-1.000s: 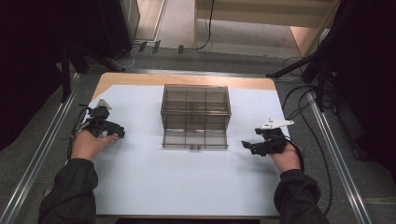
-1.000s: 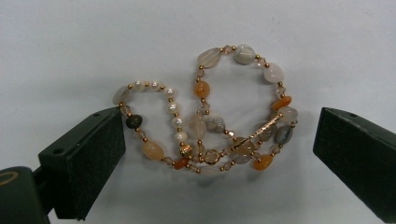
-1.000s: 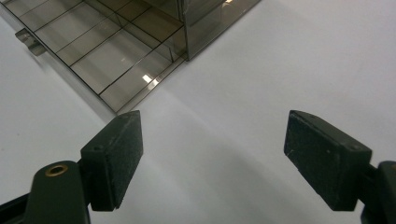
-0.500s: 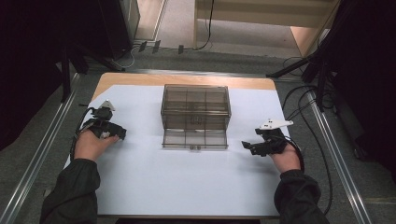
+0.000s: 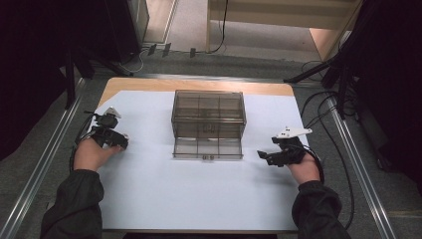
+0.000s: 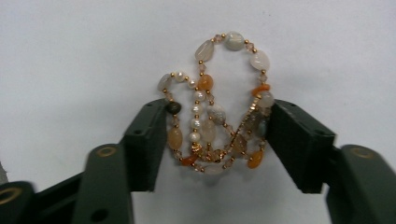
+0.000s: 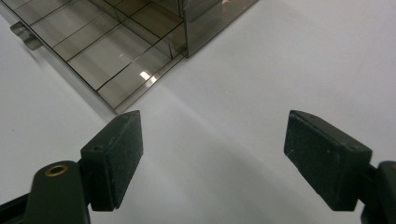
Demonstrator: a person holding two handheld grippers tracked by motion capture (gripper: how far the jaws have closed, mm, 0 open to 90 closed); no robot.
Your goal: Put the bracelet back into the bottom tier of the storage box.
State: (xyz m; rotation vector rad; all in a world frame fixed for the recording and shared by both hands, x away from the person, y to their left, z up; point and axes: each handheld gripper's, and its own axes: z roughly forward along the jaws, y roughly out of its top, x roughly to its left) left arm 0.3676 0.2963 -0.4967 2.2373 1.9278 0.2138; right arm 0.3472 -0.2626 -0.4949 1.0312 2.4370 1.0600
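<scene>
Plainly the beaded bracelet (image 6: 215, 109) lies heaped on the white surface (image 5: 199, 199) directly between the jaws of the left gripper (image 6: 215, 140), which have just been closing and now touch its flanks at 3 and 9 o'clock. Its loops trail toward 12 o'clock past the jaw tips. The right gripper (image 7: 212, 158) rests released, the smoked drawer box (image 5: 208, 124) at its 11 o'clock, and lies well apart from the bracelet.

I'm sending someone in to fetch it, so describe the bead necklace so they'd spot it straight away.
On the white table, look left of the smoky plastic drawer box, at the left gripper. Bunched between its black jaws, which have just been closing on it, lies the necklace: cream, orange and pearl beads with gold links, the one colourful thing there.
</scene>
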